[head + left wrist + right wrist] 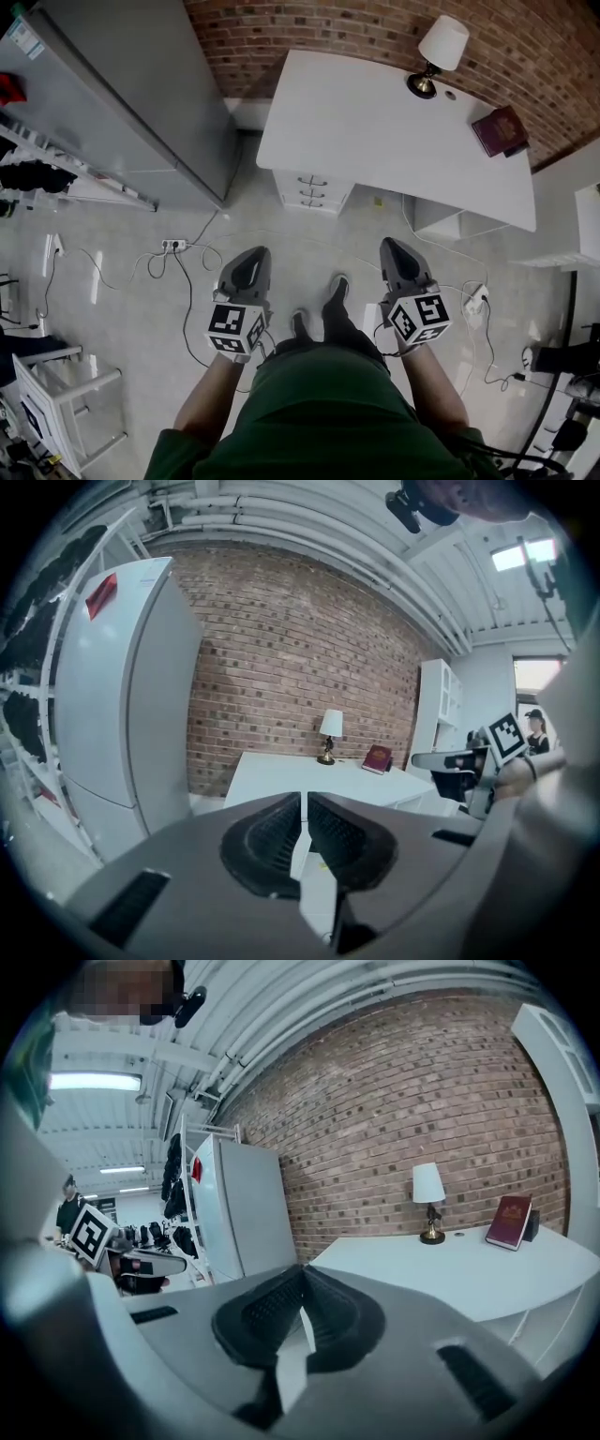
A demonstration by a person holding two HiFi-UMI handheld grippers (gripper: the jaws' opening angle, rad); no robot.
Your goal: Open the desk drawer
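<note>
Two tools lead, the left tool [250, 253] and the right tool [393, 243], each with its jaws pressed together on nothing. At twelve o'clock, well apart from them, stands one white table [375, 131]. Its three drawers [312, 192] are shut. One lamp [436, 56] and one red book [500, 129] sit at one o'clock, and the book's cover print is too small to read.

White-shaded lamp [436, 56] against brick wall [328, 28]; red book [500, 129] right of lamp; grey fridge [131, 103] well left of lamp; power strip [173, 246] on floor, left of lamp.
</note>
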